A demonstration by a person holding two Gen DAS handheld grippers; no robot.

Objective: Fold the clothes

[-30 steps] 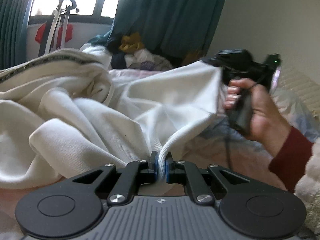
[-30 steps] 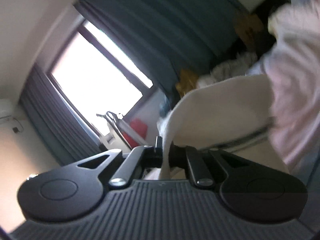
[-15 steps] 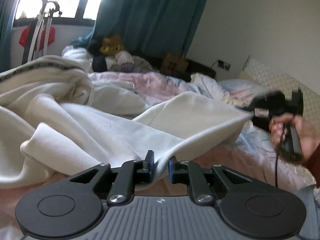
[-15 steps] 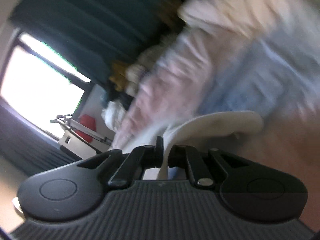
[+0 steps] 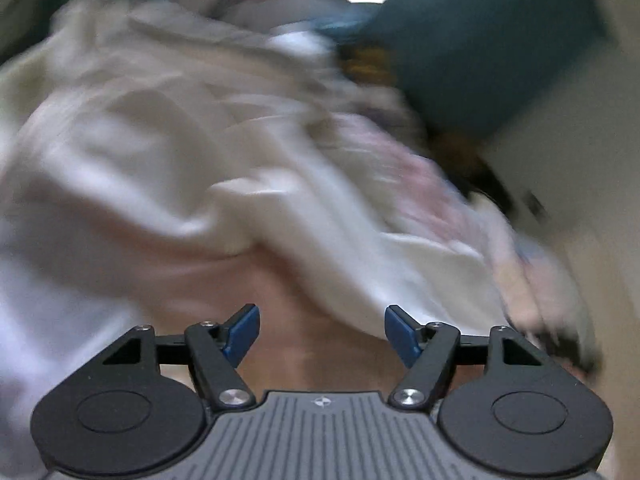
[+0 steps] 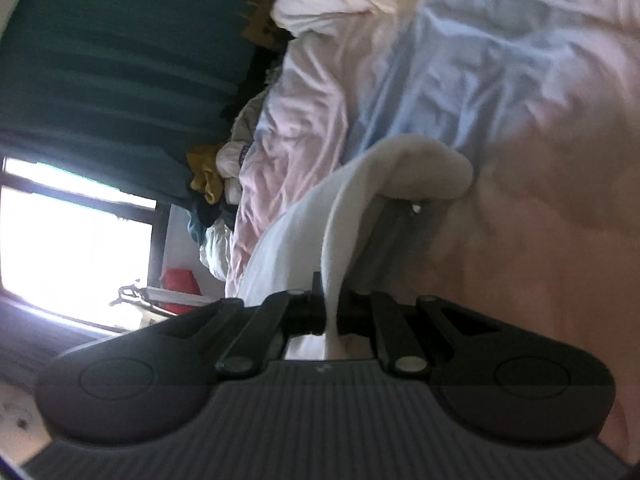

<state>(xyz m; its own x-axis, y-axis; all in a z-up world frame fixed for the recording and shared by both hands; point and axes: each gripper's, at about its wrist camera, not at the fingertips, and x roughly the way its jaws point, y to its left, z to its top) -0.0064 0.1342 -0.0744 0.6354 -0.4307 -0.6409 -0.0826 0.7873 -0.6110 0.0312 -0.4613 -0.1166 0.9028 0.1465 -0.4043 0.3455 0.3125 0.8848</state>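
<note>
A cream-white garment (image 5: 168, 152) lies crumpled on the bed, blurred in the left wrist view. My left gripper (image 5: 320, 330) is open and empty, its blue pads wide apart just in front of the garment's near edge, above the pink sheet (image 5: 320, 344). My right gripper (image 6: 330, 306) is shut on an edge of the same white garment (image 6: 352, 200), which loops up from the jaws and drapes down onto the bed. The right wrist view is rolled sideways.
A rumpled pink and pale blue duvet (image 6: 460, 80) covers the bed. A pile of other clothes (image 6: 212, 184) lies by the teal curtain (image 6: 120, 60) under the window (image 6: 72, 232). A cream wall (image 5: 580, 128) stands at the right.
My left gripper has opened and let go of the garment, and its view has swung sharply and blurred. My right gripper still holds the cloth and has come lower toward the bed.
</note>
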